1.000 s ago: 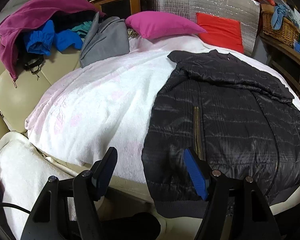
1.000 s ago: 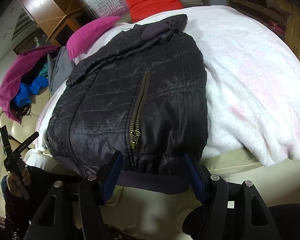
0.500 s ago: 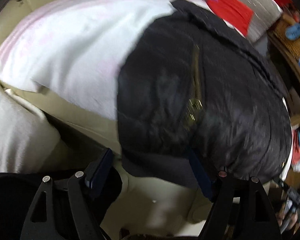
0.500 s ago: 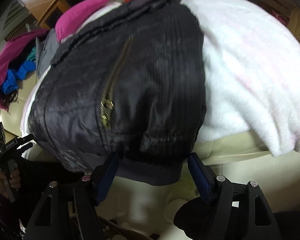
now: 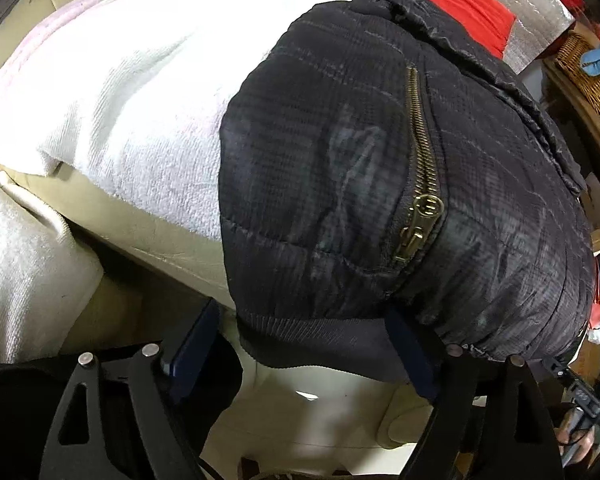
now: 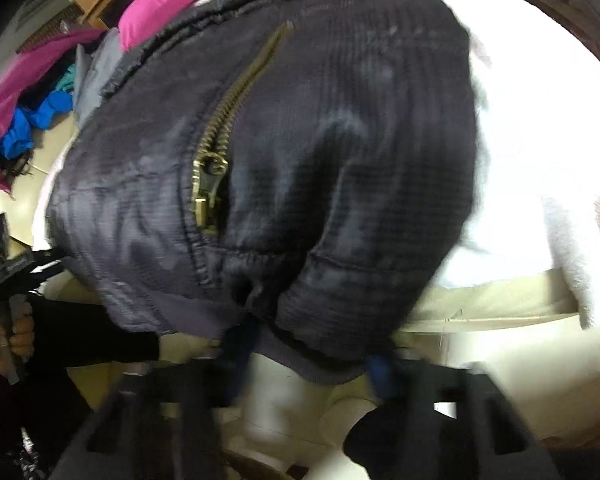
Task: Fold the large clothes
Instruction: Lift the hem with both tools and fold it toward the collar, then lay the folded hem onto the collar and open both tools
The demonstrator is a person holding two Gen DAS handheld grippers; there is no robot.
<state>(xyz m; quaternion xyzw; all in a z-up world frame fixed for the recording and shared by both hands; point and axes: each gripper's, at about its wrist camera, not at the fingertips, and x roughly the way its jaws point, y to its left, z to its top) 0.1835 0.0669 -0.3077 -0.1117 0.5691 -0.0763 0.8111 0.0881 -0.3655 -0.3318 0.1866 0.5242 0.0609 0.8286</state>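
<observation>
- Black jacket (image 5: 340, 160) was spread on white blanket (image 5: 120, 92), hem hung over near edge.
- Left gripper (image 5: 304, 344) fingers were spread wide at hem.
- Right gripper (image 6: 308, 356) fingers were spread at hem too, view blurred.

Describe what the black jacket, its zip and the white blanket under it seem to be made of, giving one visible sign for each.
Jacket: probably thin quilted nylon or polyester, slightly glossy; stitched lines and a soft sheen show. Its hem band looks like ribbed knit, matt.
Zip: metal, brass-coloured; the teeth and pull glint.
Blanket: fluffy fleece or terry, matt; a short fuzzy pile shows.
</observation>
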